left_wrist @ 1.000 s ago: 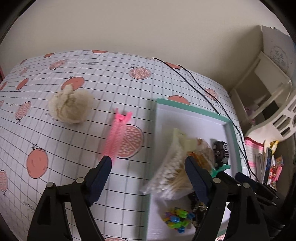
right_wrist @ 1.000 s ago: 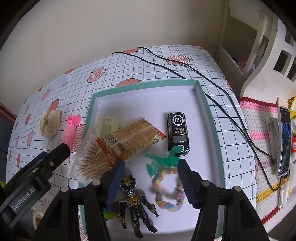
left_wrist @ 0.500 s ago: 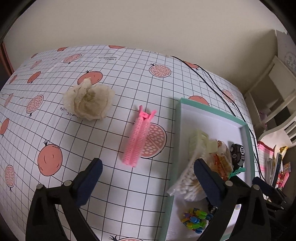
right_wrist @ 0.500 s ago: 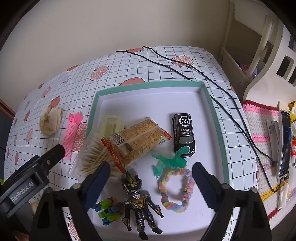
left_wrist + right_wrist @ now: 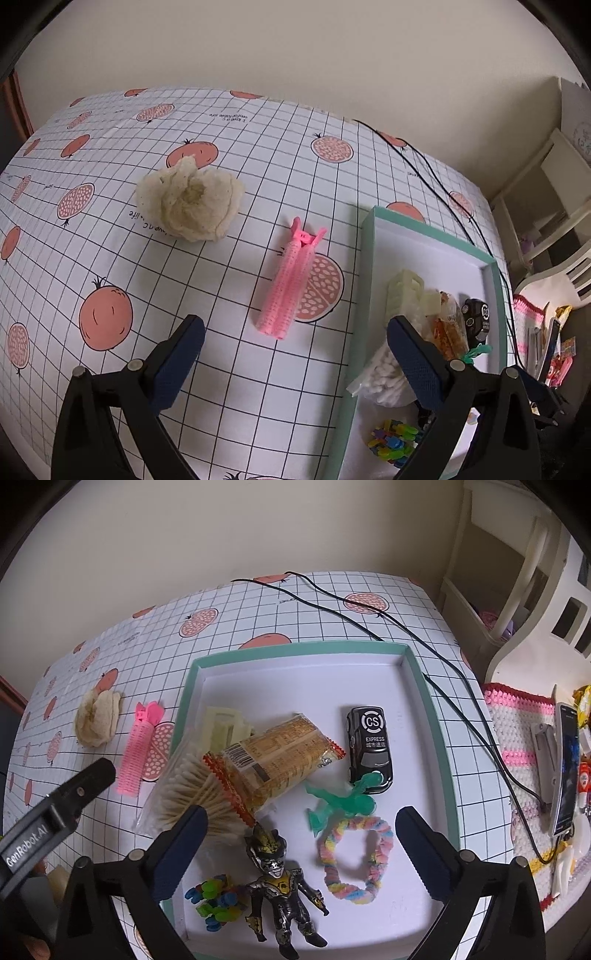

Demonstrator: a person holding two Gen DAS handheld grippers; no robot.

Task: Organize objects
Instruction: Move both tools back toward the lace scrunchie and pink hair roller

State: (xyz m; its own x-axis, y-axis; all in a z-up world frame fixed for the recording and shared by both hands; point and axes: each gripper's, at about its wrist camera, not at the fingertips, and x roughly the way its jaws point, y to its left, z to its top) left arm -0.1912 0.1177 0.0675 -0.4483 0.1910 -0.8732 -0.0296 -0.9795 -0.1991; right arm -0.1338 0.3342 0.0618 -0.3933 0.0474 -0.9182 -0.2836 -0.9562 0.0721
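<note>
Off my desk's point(image 5: 332, 602) right edge I see a pink-and-white crocheted mat point(image 5: 517, 731) carrying an upright black smartphone point(image 5: 565, 768). Two thin black cables point(image 5: 436, 653) cross the white pomegranate-print grid tablecloth toward it; cream wooden furniture point(image 5: 517, 572) stands behind.

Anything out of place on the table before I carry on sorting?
Two things lie outside the tray: the pink hair roller and, farther left, the crumpled beige cloth, both on the tablecloth. Inside the tray, the snack packet lies over the cotton swab bag. Both grippers are open and empty.
</note>
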